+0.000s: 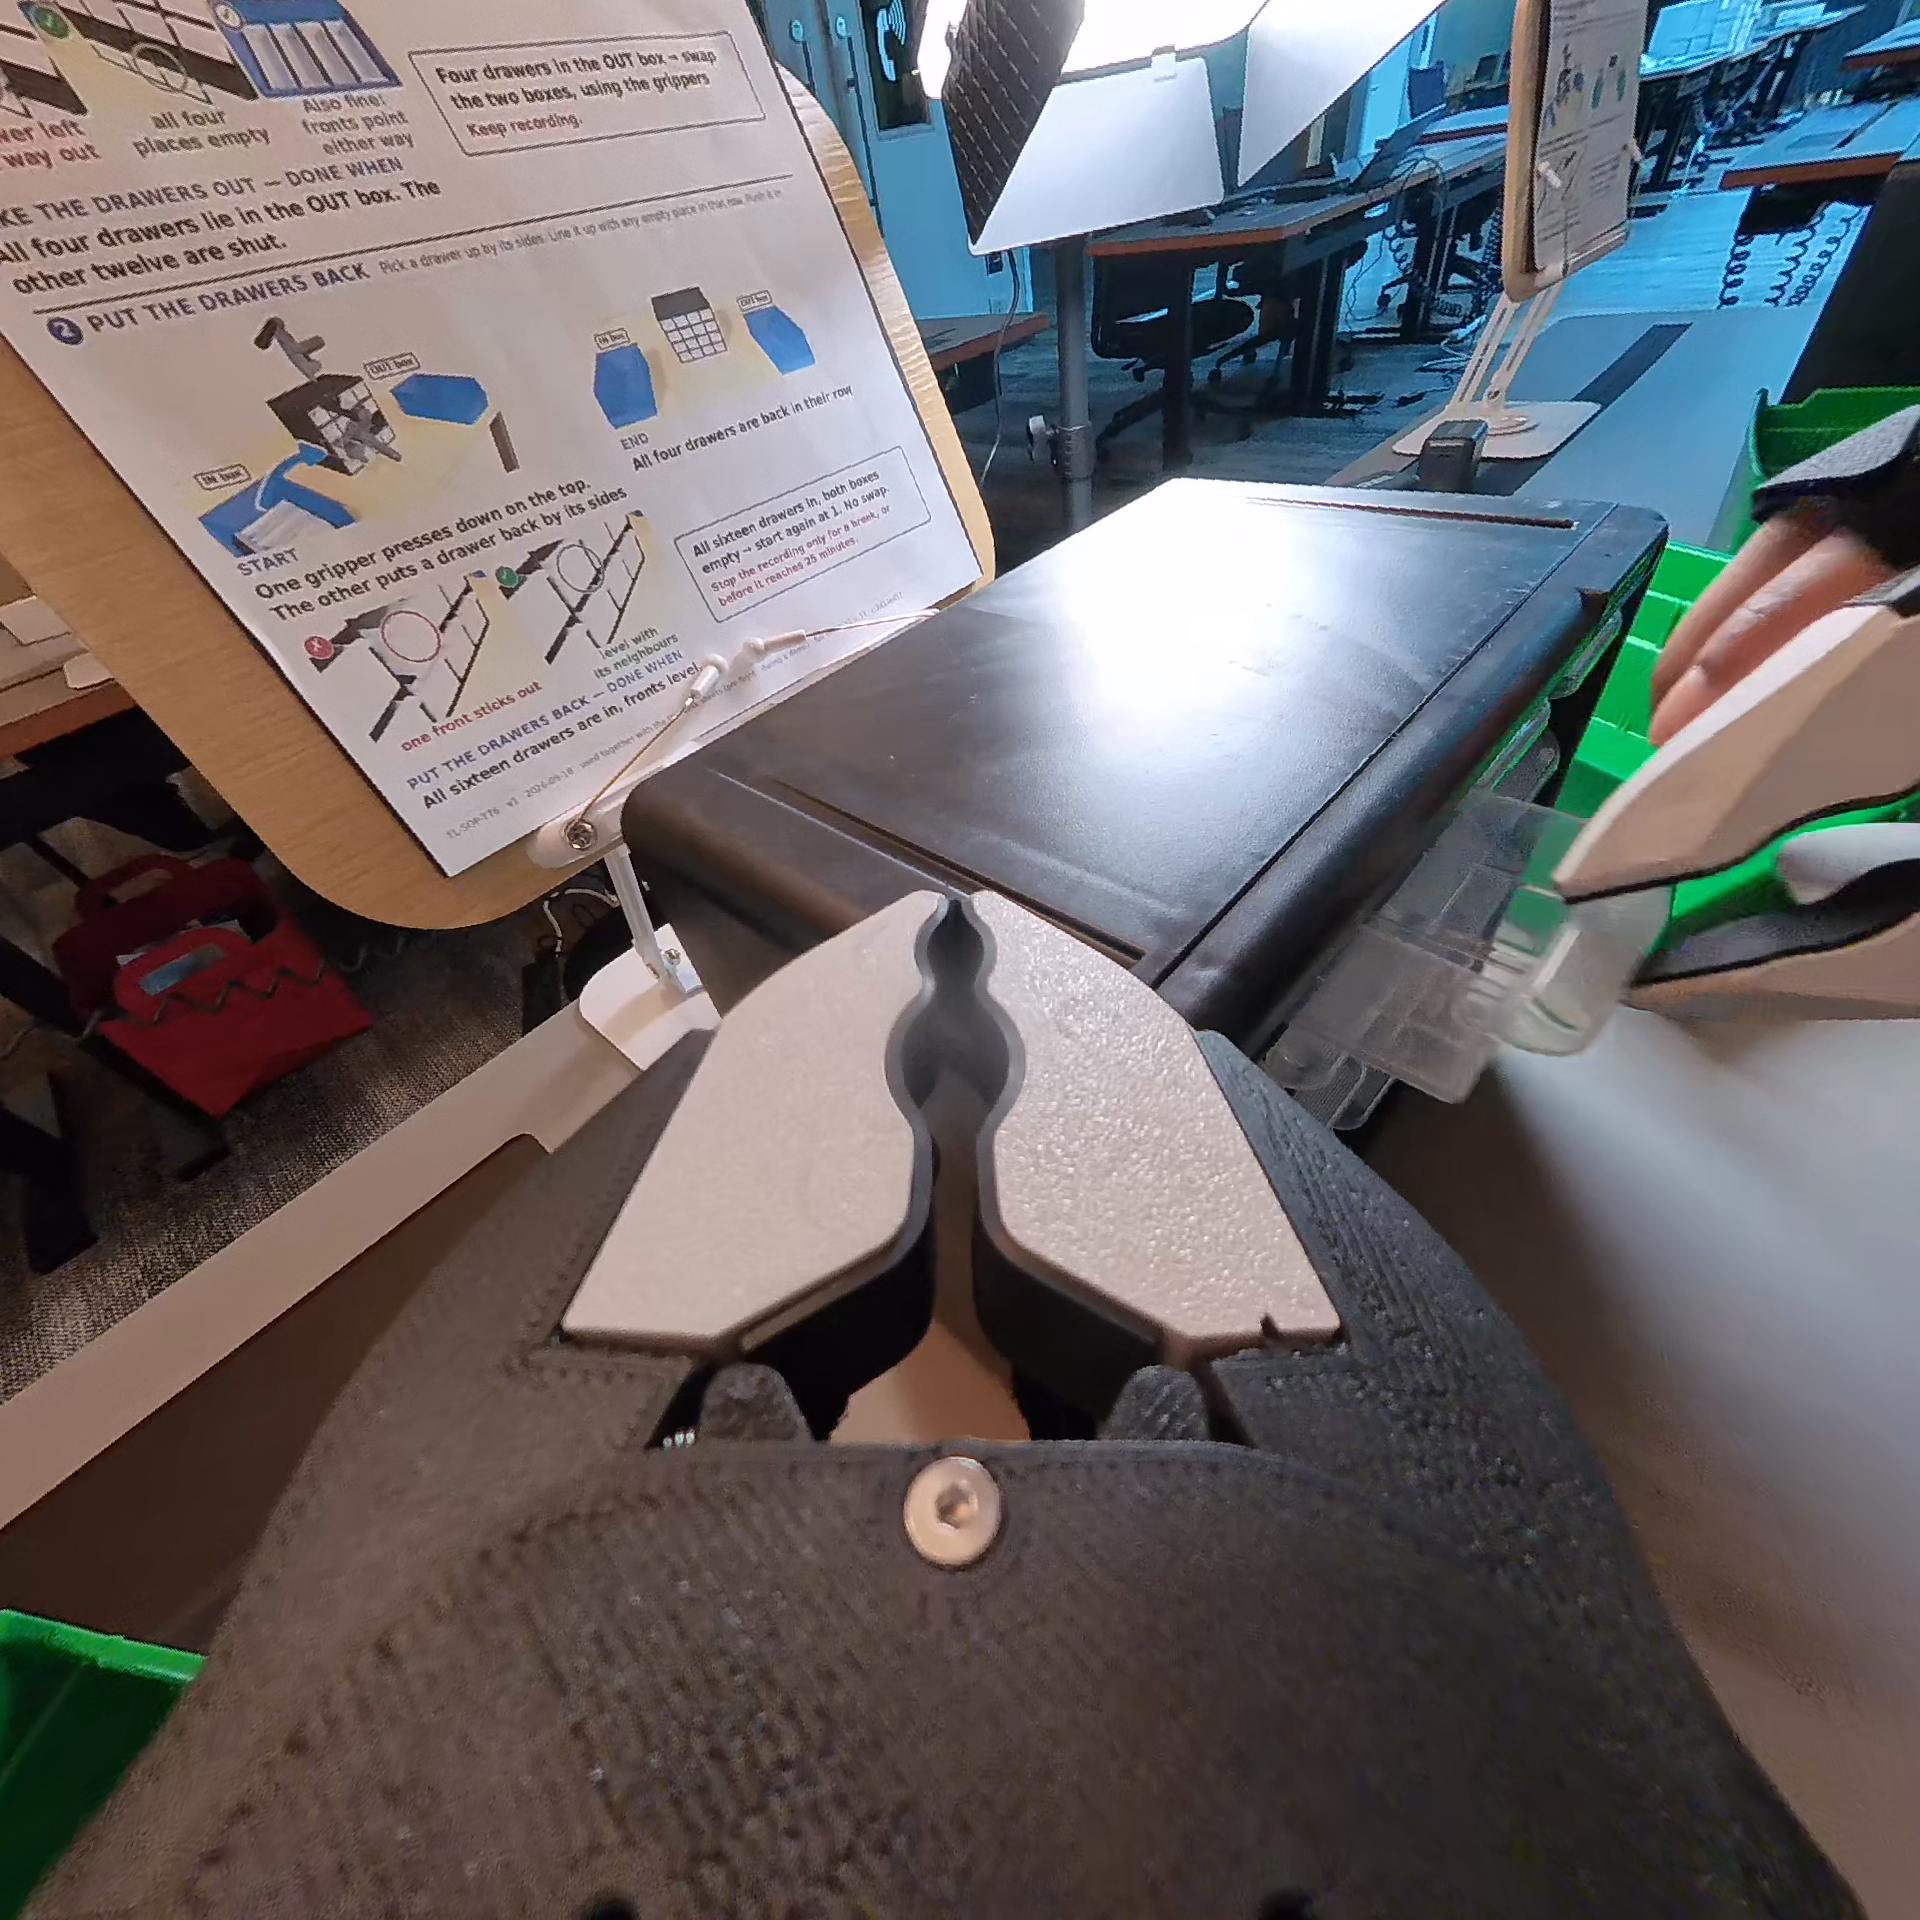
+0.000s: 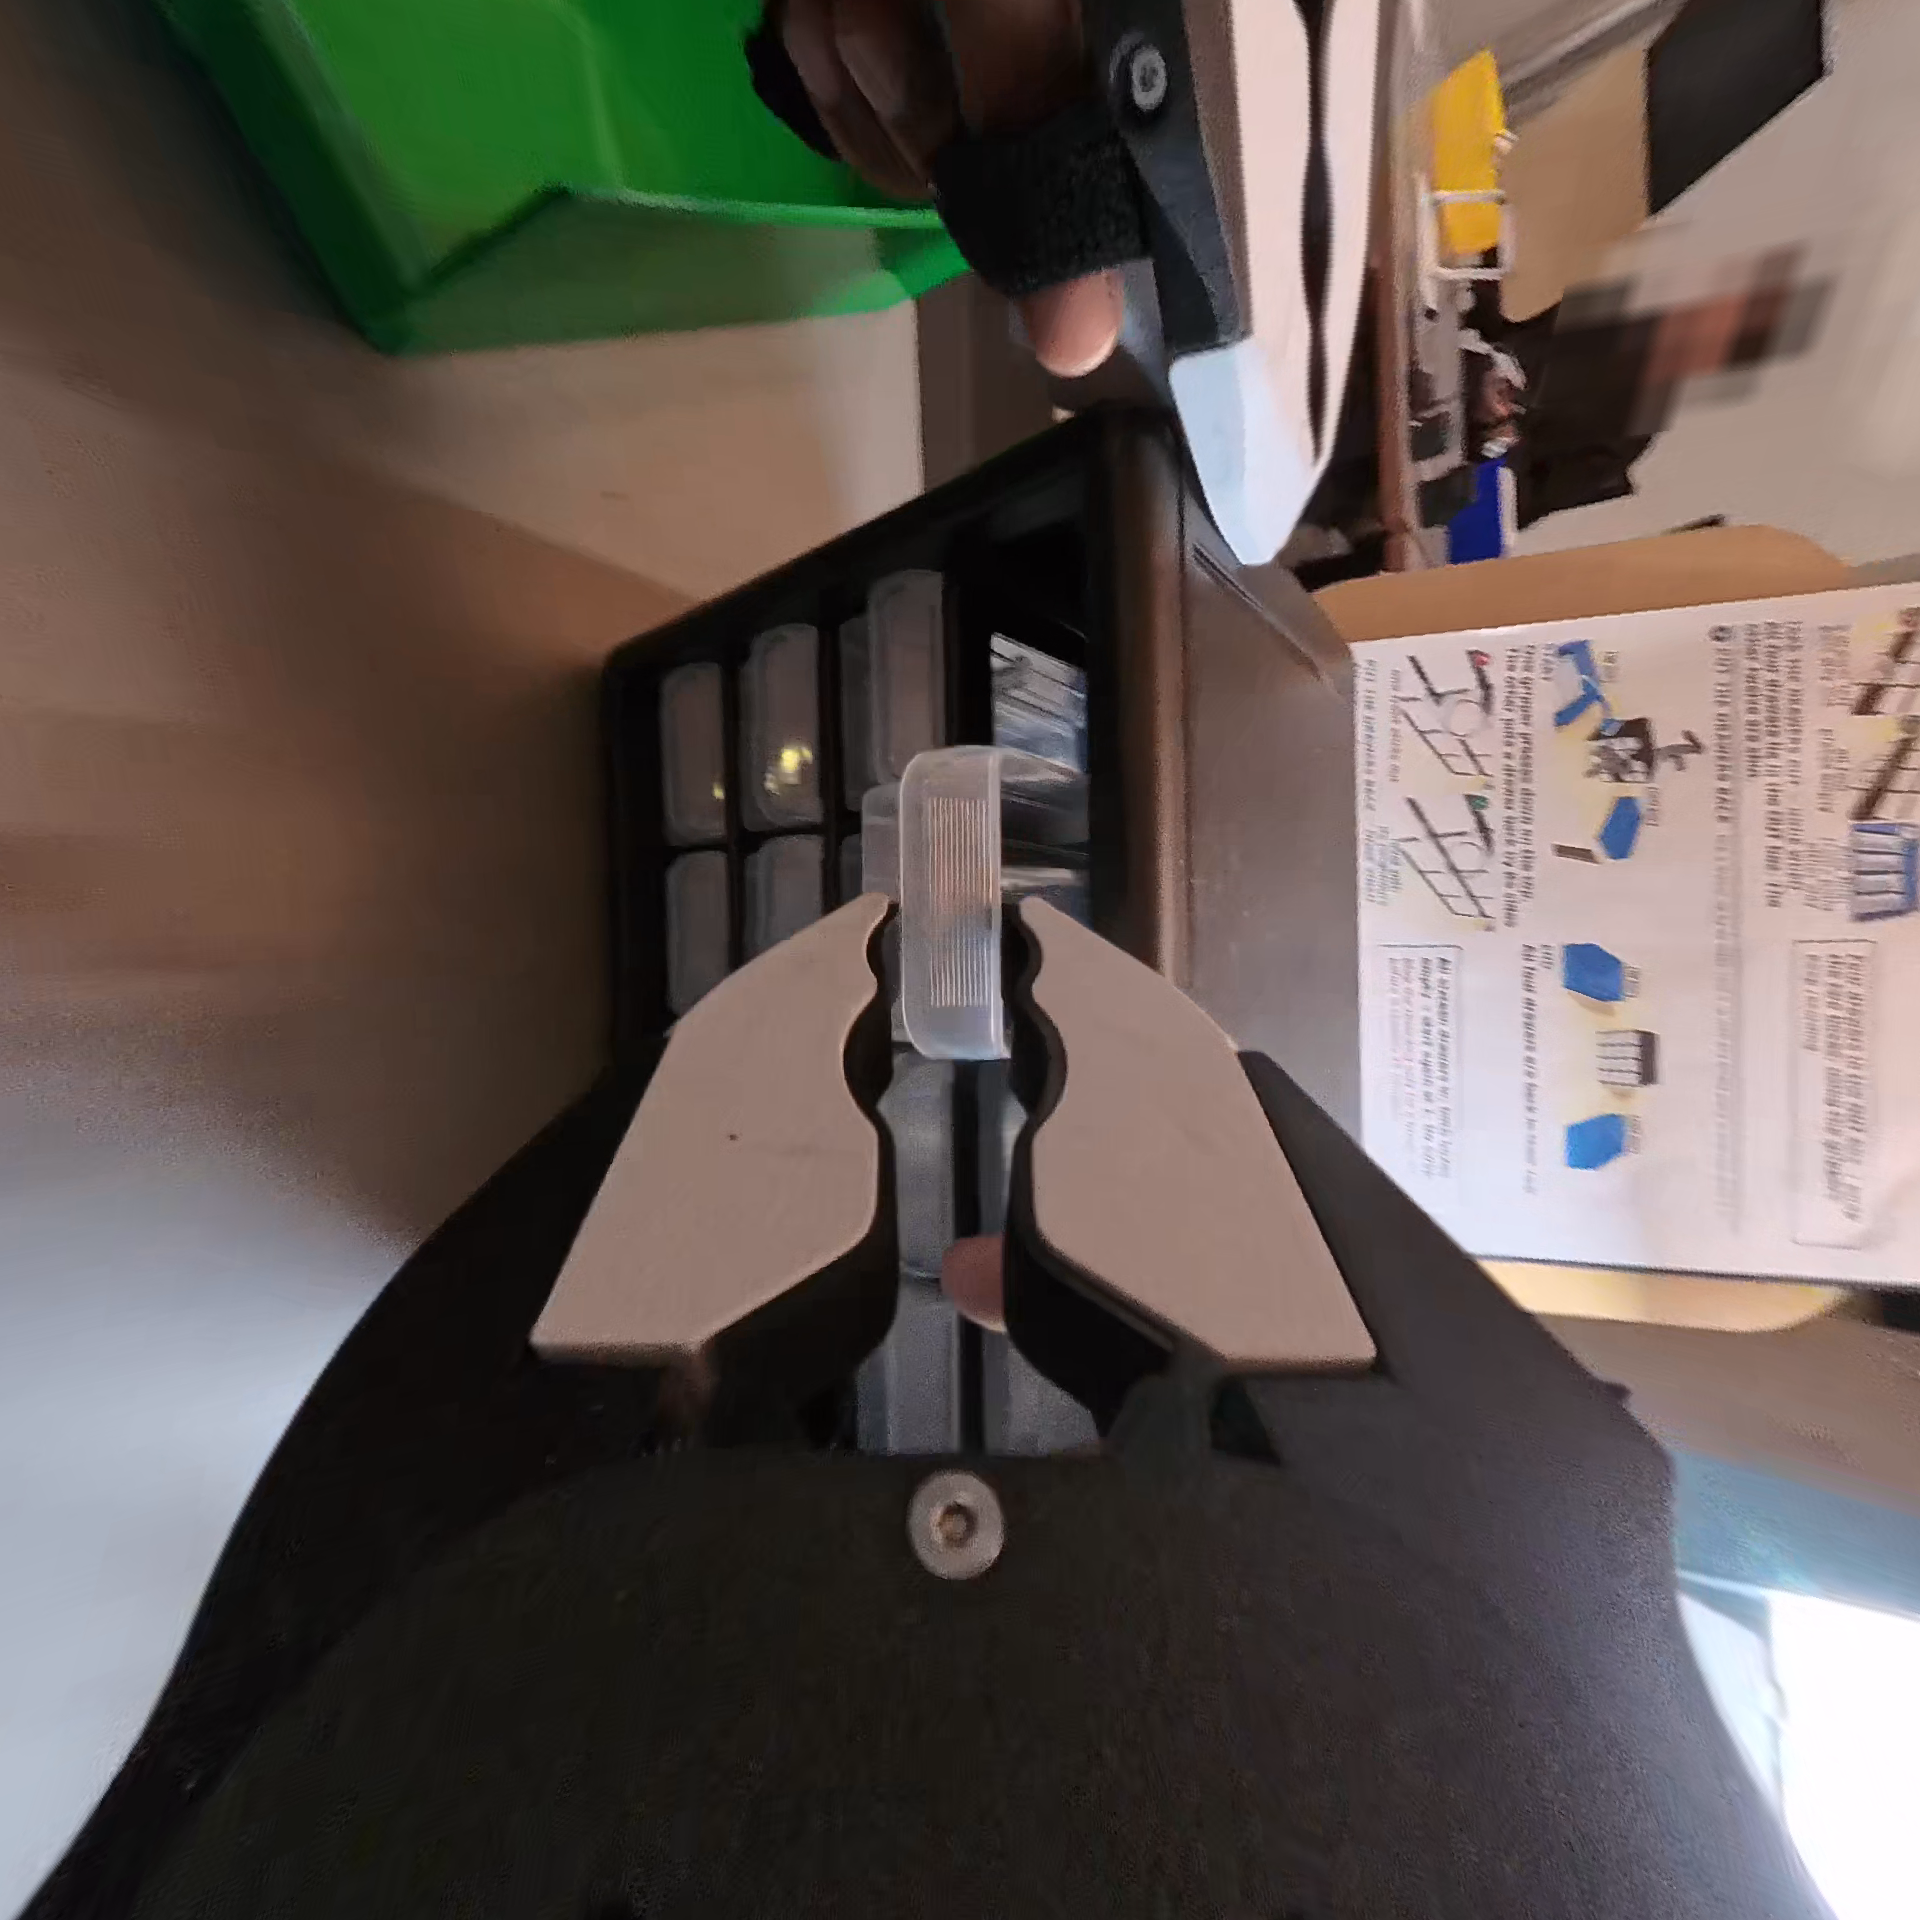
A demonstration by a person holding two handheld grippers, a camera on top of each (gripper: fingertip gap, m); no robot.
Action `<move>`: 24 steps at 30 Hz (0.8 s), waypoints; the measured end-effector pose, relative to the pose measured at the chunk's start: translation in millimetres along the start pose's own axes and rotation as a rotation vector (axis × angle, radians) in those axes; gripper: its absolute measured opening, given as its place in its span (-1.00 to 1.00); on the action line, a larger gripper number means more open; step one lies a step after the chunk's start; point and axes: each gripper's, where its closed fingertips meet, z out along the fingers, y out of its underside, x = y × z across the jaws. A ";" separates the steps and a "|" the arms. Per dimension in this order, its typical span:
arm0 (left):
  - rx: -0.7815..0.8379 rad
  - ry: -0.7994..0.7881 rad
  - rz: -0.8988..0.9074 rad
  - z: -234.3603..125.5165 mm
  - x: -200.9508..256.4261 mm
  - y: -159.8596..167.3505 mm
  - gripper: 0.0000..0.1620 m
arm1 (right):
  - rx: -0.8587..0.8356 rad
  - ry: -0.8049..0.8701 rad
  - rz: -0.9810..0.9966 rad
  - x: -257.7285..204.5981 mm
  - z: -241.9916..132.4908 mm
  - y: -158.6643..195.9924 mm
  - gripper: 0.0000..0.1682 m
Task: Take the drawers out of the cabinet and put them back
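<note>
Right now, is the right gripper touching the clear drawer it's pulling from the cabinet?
Touching. In the right wrist view the right gripper has its fingertips against both sides of the clear drawer front. The left wrist view shows the drawer partly out of the black cabinet.

Instruction sheet [image 1: 499, 416] on stand; green bins [image 2: 582, 166] nearby.

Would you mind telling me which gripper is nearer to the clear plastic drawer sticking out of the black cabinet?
Right. The right gripper grips the clear plastic drawer by its front handle; the left gripper sits shut at the top edge of the black cabinet, apart from the drawer.
</note>
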 end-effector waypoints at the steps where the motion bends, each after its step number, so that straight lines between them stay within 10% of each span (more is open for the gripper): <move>1: 0.000 0.000 0.000 0.0 0.0 0.0 -1.00 | 0.017 -0.037 0.015 -3.3 -4.0 -2.5 -0.79; 24: 0.002 -0.005 0.003 0.2 -0.2 0.1 -1.00 | -0.027 -0.490 0.198 -28.7 -11.4 -10.7 -0.80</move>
